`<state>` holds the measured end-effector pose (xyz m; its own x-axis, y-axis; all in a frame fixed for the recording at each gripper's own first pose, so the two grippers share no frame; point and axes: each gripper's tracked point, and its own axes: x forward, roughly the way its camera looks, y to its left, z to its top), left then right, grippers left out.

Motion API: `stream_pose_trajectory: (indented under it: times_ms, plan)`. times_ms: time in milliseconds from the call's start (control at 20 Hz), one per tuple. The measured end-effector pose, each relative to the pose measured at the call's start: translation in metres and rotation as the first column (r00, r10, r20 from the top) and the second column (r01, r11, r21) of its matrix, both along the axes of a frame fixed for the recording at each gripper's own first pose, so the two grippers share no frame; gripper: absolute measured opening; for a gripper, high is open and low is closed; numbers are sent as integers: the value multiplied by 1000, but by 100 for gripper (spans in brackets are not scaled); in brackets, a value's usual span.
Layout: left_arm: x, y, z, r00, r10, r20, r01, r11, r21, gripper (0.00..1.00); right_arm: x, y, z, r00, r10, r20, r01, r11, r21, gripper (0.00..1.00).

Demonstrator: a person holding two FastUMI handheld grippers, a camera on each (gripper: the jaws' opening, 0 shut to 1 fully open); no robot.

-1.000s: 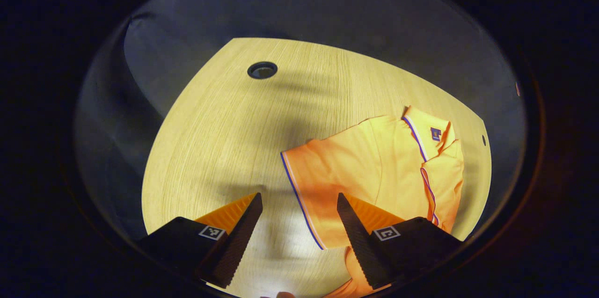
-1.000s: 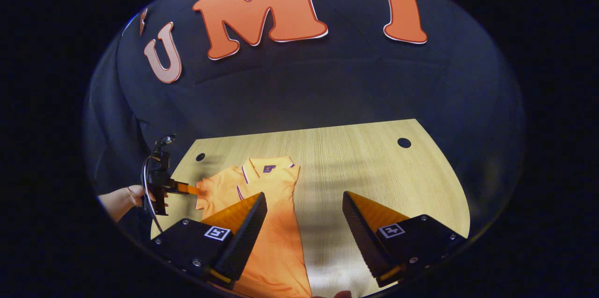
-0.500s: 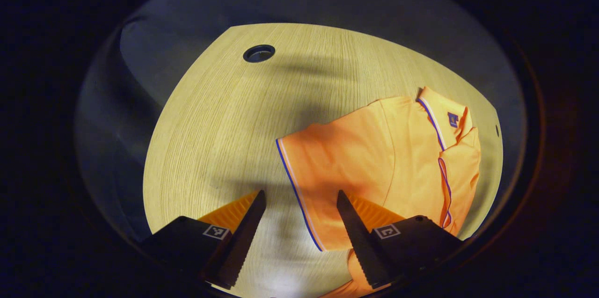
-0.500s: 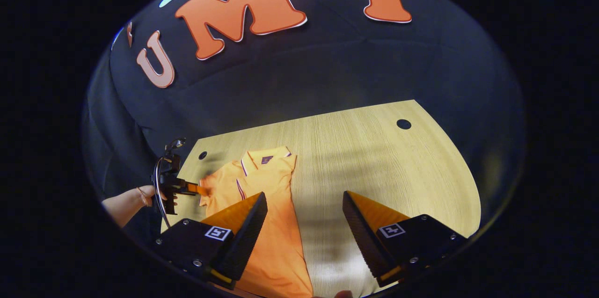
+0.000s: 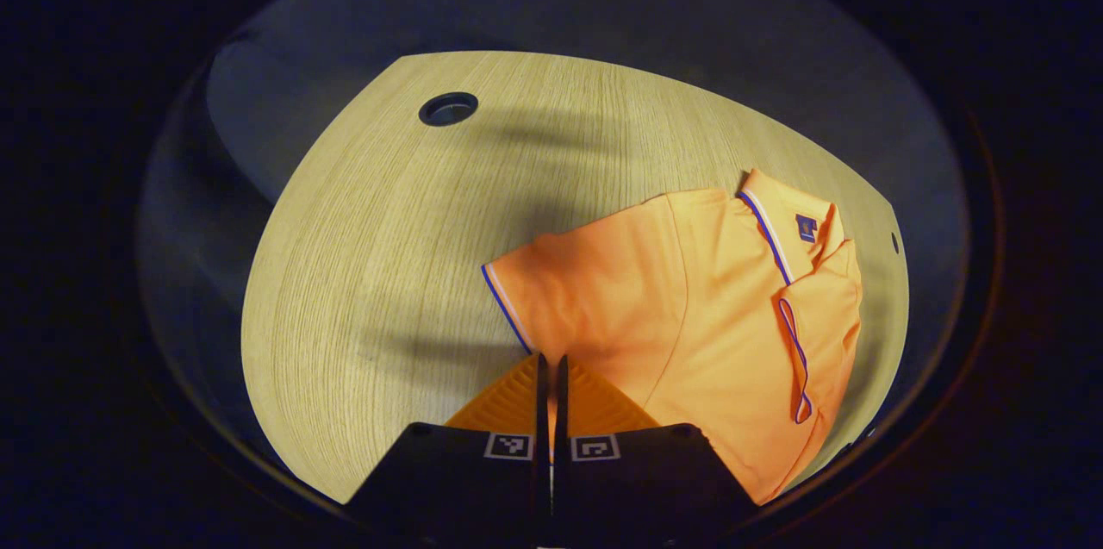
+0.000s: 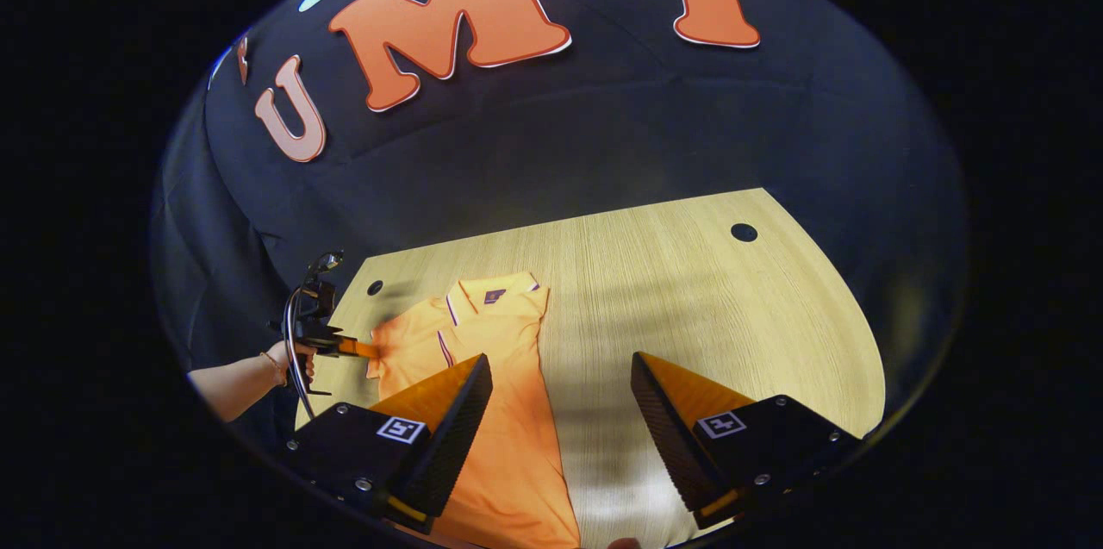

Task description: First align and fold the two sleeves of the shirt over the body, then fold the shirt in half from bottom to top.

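On wooden table (image 6: 689, 273), orange polo shirt (image 5: 724, 308) lies flat. One sleeve already folded over body. Left gripper (image 5: 550, 364) pinched on other sleeve's cuff (image 5: 504, 308), outstretched. Right gripper (image 6: 560, 394) wide, empty, above shirt body. Second sleeve fold, bottom-to-top fold remain.

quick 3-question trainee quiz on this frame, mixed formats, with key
1. True or false: the left gripper is shut at the cuff of the orange polo shirt's outstretched sleeve.
2. Multiple choice: the right gripper is A) shut on the shirt's collar, B) open above the shirt's body, C) shut on the hem.
3. Fill in: the shirt lies on a light ___ table.

Key: 1 true; 2 B; 3 wooden.
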<state>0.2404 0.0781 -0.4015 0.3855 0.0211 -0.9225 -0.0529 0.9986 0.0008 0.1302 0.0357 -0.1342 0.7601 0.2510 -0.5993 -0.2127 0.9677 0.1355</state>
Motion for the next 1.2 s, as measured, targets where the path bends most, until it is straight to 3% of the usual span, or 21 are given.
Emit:
stream_pose_trajectory:
  times_ms: [350, 750, 950, 1200]
  plan:
    - [9, -35, 68, 985, -114, 132, 114, 993, 3, 1, 3, 5, 17, 996, -13, 86, 17, 999, -45, 99]
    - [3, -136, 126, 944, -249, 216, 269, 961, -70, 1, -7, 7, 28, 996, -8, 91, 10, 1000, -24, 99]
    - [-4, -184, 123, 925, -320, 204, 343, 935, -87, 1, -10, -3, 30, 995, -23, 99, 27, 999, -34, 99]
    - [-11, -231, 96, 923, -349, 160, 368, 923, -114, 1, -16, -20, 22, 995, -48, 88, 52, 998, -44, 99]
